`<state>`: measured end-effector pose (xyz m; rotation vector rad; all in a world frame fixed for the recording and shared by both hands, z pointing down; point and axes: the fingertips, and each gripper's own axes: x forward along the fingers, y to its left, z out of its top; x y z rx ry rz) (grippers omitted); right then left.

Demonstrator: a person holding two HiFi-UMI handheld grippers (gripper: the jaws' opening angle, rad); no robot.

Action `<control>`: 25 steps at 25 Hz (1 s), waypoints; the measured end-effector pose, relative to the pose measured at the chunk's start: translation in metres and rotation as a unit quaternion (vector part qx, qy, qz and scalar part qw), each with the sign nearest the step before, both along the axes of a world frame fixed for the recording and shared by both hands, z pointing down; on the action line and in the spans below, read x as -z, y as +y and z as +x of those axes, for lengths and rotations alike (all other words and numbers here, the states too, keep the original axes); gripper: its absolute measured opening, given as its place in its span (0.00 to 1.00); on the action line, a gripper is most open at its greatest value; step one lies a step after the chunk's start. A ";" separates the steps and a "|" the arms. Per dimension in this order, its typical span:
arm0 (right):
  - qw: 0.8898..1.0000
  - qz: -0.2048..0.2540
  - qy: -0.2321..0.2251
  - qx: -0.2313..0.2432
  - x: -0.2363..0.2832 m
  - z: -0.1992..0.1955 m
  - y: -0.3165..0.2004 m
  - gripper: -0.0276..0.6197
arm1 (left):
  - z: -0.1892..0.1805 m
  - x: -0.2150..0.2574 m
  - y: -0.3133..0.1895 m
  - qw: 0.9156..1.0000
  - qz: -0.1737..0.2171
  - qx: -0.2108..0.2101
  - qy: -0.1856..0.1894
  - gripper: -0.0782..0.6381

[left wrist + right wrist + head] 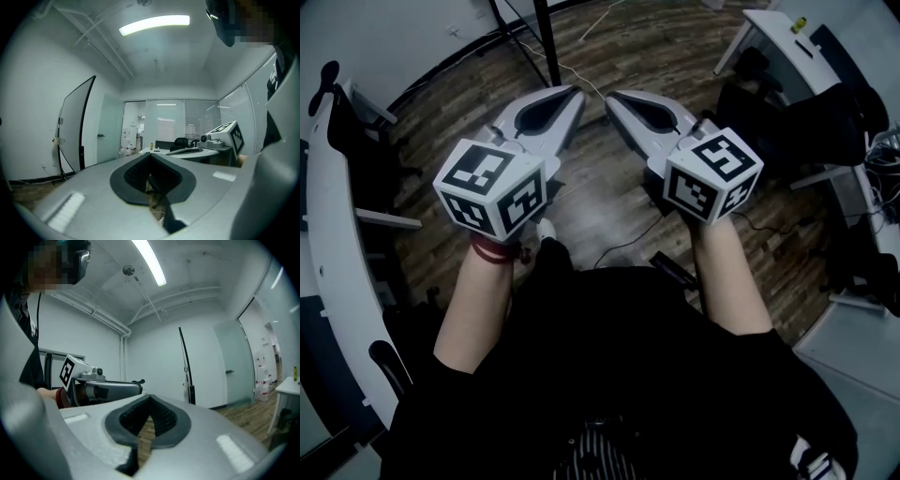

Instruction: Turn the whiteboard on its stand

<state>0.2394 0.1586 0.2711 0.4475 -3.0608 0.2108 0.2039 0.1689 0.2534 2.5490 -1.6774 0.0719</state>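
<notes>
Left gripper (570, 92) and right gripper (613, 97) are being held out side by side at frame centre, pointing level toward the top edge. Both are sitting clenched, tips together, grasping nothing. Whiteboard (76, 125) is standing well apart, at the left of the left gripper view.

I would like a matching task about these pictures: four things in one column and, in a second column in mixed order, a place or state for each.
Column A
1. whiteboard
2. ceiling light
3. right gripper
4. wooden floor

Column B
a. jaws together, nothing held
b. switched on
c. brown planks, underfoot
d. standing by the white wall

Pairs: 1-d, 2-b, 3-a, 4-c
</notes>
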 end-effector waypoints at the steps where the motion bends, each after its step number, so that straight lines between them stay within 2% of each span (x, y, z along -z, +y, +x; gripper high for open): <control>1: 1.000 0.002 0.002 -0.001 0.000 -0.003 -0.004 0.05 | -0.006 0.001 -0.005 1.000 0.002 0.003 0.003 0.11; 4: 1.000 0.010 0.016 -0.001 -0.002 -0.016 -0.016 0.05 | -0.024 0.004 -0.021 1.000 0.007 0.009 0.011 0.11; 9: 0.999 0.013 0.032 0.015 -0.006 -0.048 -0.031 0.05 | -0.051 0.002 -0.040 1.000 0.008 -0.012 0.001 0.11; 18: 0.999 0.004 0.042 0.007 0.003 -0.107 -0.062 0.05 | -0.116 0.014 -0.077 1.000 0.002 -0.015 0.014 0.11; 25: 0.998 0.009 0.064 0.012 -0.003 -0.155 -0.076 0.05 | -0.133 0.008 -0.099 0.997 -0.006 -0.072 -0.007 0.11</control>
